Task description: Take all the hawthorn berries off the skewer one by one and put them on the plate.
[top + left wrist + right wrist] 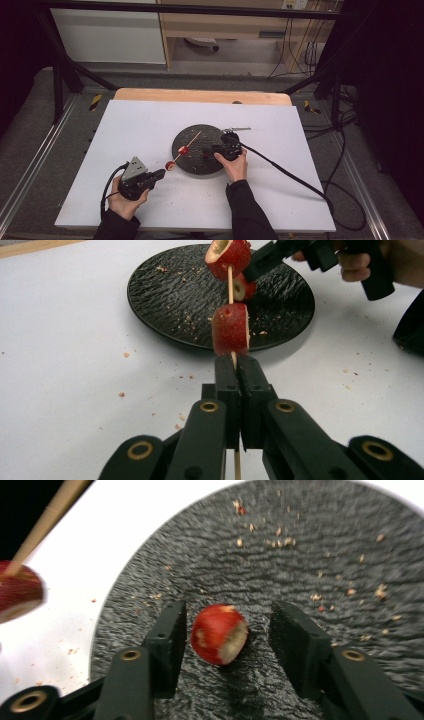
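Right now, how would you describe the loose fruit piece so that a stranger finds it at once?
Find the round black plate on the white table. The loose fruit piece lies on it between the open right gripper jaws. Unlike the two pieces on the skewer, no stick runs through it.

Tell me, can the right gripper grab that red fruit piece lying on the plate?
Probably yes. The right gripper is open with its jaws on either side of the fruit piece on the black plate, and nothing sits between them.

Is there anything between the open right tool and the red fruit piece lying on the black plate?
Nothing visible. The red fruit piece lies on the black plate between the open jaws of the right tool, with free gaps both sides.
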`<state>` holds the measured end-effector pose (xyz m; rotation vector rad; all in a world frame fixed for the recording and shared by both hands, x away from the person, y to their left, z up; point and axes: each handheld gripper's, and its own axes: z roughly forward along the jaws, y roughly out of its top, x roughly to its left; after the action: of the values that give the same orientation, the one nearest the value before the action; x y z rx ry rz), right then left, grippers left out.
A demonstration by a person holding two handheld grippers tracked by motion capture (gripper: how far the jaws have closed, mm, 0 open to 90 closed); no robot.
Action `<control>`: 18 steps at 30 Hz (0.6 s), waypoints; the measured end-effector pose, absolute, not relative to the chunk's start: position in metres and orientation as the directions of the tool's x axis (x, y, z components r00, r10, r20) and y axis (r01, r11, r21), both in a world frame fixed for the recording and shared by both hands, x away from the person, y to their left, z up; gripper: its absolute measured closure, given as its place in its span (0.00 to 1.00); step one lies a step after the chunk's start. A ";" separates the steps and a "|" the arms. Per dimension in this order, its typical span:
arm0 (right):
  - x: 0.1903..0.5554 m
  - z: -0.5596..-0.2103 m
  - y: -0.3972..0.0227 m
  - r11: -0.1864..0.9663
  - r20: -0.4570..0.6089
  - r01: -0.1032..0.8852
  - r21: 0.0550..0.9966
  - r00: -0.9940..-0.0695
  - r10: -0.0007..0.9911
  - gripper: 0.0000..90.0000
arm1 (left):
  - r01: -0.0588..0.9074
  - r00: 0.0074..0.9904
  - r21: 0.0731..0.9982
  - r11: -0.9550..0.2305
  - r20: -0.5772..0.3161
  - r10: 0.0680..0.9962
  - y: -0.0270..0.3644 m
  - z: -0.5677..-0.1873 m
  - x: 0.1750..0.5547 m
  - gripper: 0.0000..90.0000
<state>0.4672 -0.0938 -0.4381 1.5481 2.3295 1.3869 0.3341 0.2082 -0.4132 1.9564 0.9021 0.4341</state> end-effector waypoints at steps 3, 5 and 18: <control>0.463 -0.429 -0.097 0.118 0.409 0.706 0.699 -0.529 0.743 0.47 | 0.418 0.673 0.850 -0.321 -0.052 0.738 0.207 -0.413 0.334 0.98; 0.458 -0.423 -0.099 0.122 0.398 0.685 0.718 -0.548 0.736 0.39 | 0.419 0.673 0.849 -0.322 -0.053 0.738 0.206 -0.413 0.333 0.98; 0.425 -0.398 -0.110 0.139 0.378 0.623 0.770 -0.621 0.687 0.11 | 0.414 0.689 0.846 -0.337 -0.049 0.723 0.194 -0.415 0.332 0.98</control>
<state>0.4250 -0.1099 -0.3984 1.3366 2.3202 1.5148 0.3320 0.1942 -0.4150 1.9746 0.8775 0.4215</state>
